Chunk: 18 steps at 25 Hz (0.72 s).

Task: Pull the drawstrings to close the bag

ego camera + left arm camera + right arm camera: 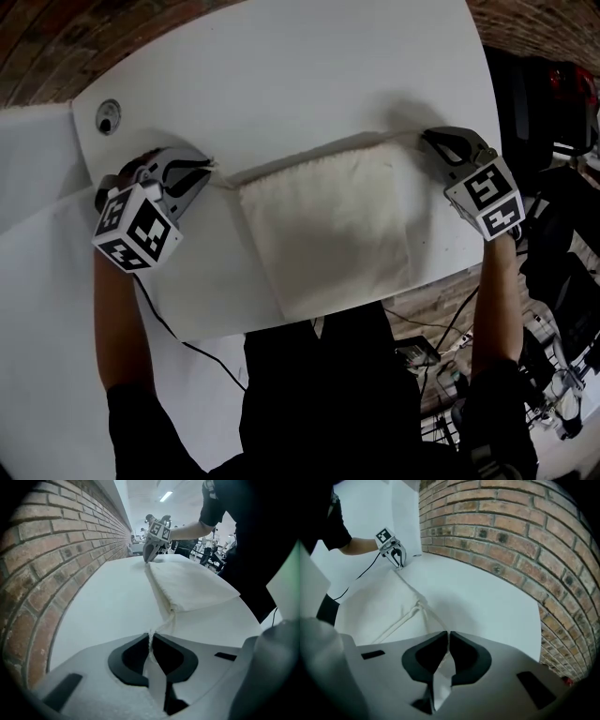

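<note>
A white cloth bag [328,220] lies flat in the middle of the white table [281,75], its mouth along the far edge. A drawstring [225,180] runs from the bag's left corner into my left gripper [208,169]. In the left gripper view the cord [165,623] passes between the jaws of the left gripper [151,639], which are shut on it. My right gripper [427,138] sits at the bag's right corner. In the right gripper view the right gripper [448,637] has its jaws pressed together, with the drawstring [410,613] leading in under them.
A brick wall [511,541] runs along the table's far side. A round fitting [108,117] is set in the tabletop at far left. A black cable [178,337] trails off the near table edge. Dark equipment [553,234] stands on the floor to the right.
</note>
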Tool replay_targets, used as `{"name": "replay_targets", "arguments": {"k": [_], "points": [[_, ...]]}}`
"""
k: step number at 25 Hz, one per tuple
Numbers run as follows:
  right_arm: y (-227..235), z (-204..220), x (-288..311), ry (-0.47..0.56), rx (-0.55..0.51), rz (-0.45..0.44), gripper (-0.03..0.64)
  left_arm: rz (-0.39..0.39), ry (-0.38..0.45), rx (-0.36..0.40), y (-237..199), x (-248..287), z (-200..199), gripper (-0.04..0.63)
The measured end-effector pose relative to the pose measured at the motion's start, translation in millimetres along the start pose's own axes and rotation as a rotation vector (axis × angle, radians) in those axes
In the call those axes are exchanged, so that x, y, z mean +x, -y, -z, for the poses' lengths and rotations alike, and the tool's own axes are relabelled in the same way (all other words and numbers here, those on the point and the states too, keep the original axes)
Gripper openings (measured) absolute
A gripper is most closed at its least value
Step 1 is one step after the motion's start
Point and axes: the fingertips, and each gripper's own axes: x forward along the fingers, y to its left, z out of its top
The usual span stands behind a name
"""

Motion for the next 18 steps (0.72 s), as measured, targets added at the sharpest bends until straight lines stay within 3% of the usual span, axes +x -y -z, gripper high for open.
{"name": "replay_targets", "arguments": {"k": [8,14,18], "points": [[-1.4,0.1,3.4,-0.028,-0.059,0.043,0.009,-0.044,-0.011,-0.018,0.9,-0.1,1.7,0.028],[-0.7,1.4,-0.9,0.027,-0.098,0.166,0.009,-0.197,0.063,-0.129,-1.0,-3.7,2.7,0.023],[8.7,-4.9,-15.8,0.117,-0.076,0.26,0.009,-0.347,0.067,-0.143,-2.8,-4.8,3.0,0.021]]}}
